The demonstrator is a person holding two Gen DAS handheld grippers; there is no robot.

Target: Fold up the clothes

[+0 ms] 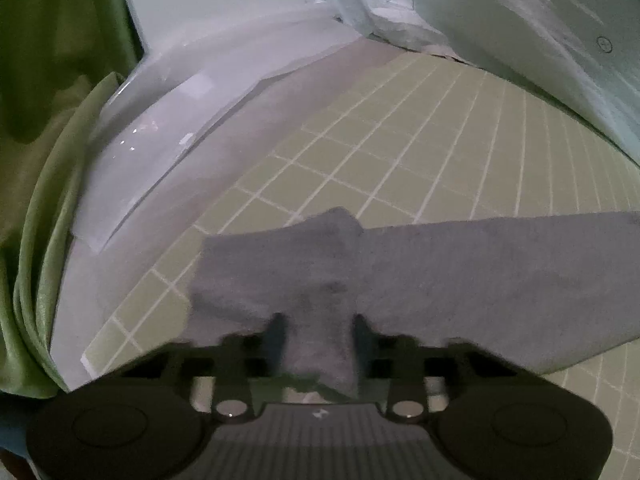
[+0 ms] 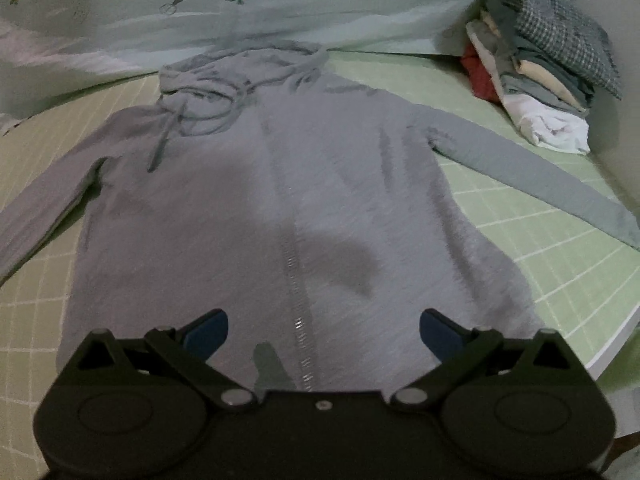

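A grey zip hoodie [image 2: 280, 200] lies flat, front up, on a green grid mat [image 2: 560, 248], hood and drawstrings at the far end, both sleeves spread outward. My right gripper [image 2: 324, 332] is open and empty, hovering over the hoodie's bottom hem at the zipper. In the left wrist view, my left gripper [image 1: 320, 332] is shut on the end of a grey sleeve [image 1: 440, 272], which stretches to the right across the mat [image 1: 420, 140].
A stack of folded clothes [image 2: 540, 76] sits at the far right of the mat. A pale bedsheet with carrot prints [image 2: 200, 12] lies behind the hoodie. A clear plastic bag [image 1: 168, 128] and green fabric [image 1: 44, 160] lie left of the sleeve.
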